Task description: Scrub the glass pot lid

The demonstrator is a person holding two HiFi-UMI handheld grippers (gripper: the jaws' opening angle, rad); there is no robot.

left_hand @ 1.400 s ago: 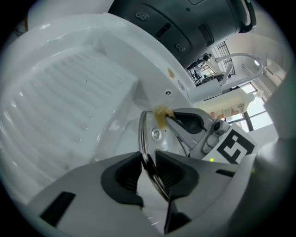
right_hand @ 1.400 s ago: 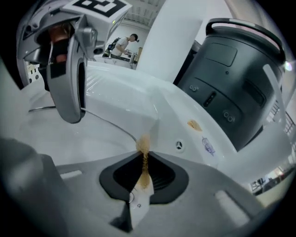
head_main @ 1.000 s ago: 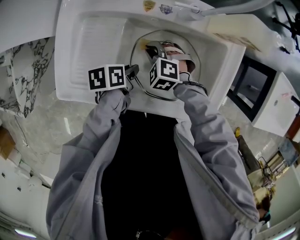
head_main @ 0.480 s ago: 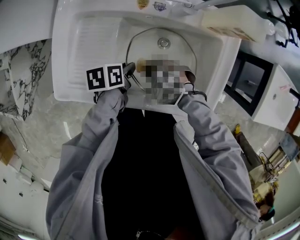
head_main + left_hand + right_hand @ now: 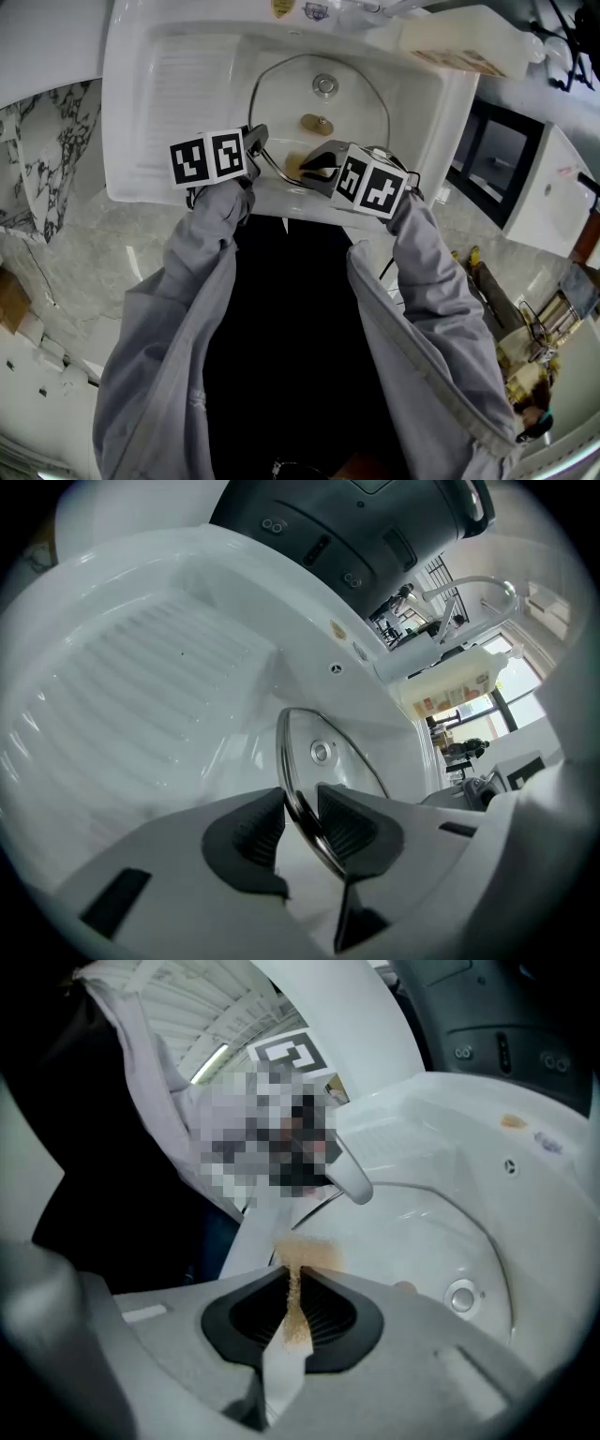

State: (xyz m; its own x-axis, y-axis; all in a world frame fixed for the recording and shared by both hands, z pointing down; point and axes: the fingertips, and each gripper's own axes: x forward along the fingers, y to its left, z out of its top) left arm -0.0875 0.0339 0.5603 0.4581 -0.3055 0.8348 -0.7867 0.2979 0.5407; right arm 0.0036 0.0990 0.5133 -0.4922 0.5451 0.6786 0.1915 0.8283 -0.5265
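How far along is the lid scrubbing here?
Set up: the glass pot lid stands on edge in the sink. In hand: the left gripper pinches its rim, jaws just easing open; the right gripper is clamped on a tan scrub pad by the near rim. Left: no suds or clean patch shows, so scrubbing likely remains.

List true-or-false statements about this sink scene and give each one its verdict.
1. The glass pot lid is in the white sink. True.
2. The left gripper is empty. False: the lid's rim stands between its jaws, which have just been opening.
3. The right gripper pinches a thin tan scrub pad. True.
4. The person's sleeves are red. False: they are grey.
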